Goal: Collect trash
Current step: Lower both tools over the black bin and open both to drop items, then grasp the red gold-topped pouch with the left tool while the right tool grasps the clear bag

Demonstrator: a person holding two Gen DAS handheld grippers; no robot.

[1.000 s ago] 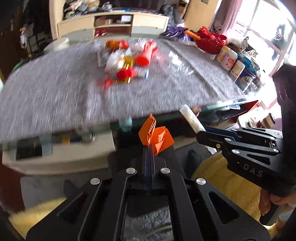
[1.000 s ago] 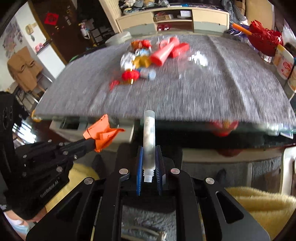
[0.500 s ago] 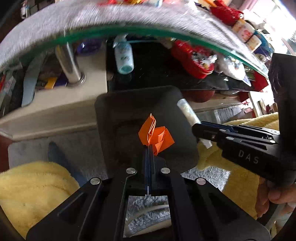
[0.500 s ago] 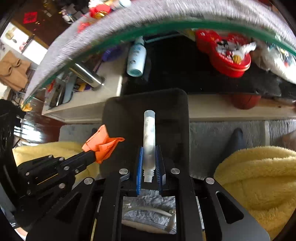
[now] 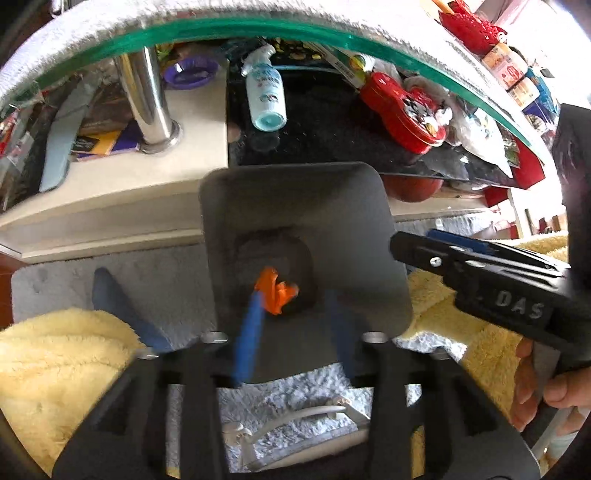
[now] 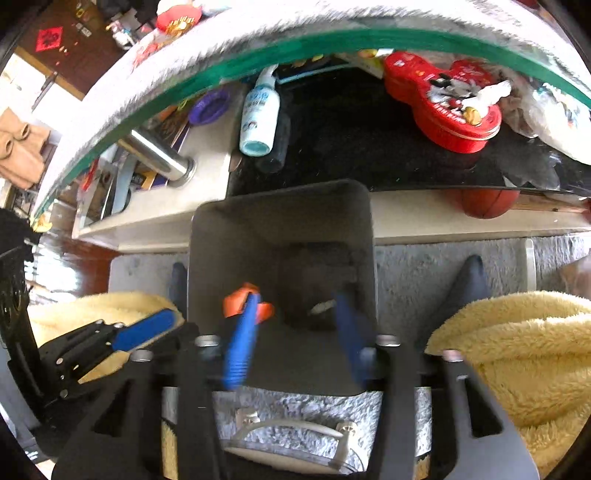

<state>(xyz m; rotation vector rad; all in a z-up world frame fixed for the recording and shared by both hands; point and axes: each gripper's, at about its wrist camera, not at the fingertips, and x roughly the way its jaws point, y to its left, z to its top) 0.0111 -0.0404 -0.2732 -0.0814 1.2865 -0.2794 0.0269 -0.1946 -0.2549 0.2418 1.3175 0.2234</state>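
both grippers had let go since half a second before: the left gripper point(image 5: 295, 314) and the right gripper point(image 6: 295, 325), each clamped shut then, now had their blue fingers point(image 5: 248, 332) spread wide and motion-blurred, gripping nothing. the crumpled orange wrapper point(image 5: 277, 291) sat loose against the tip of the left gripper's near finger, over the dark bottom of the grey bin point(image 5: 354, 229); whether it was resting there or mid-fall could not be told. the white tube, which had stood between the right gripper's pads, showed only as a pale sliver point(image 6: 322, 307) low inside the bin. the bin stood on pale carpet point(image 6: 424, 273) just in front of the glass-topped table point(image 5: 258, 27), with a spray bottle point(image 5: 266, 98) and a red tin point(image 5: 402, 110) on the shelf beneath.
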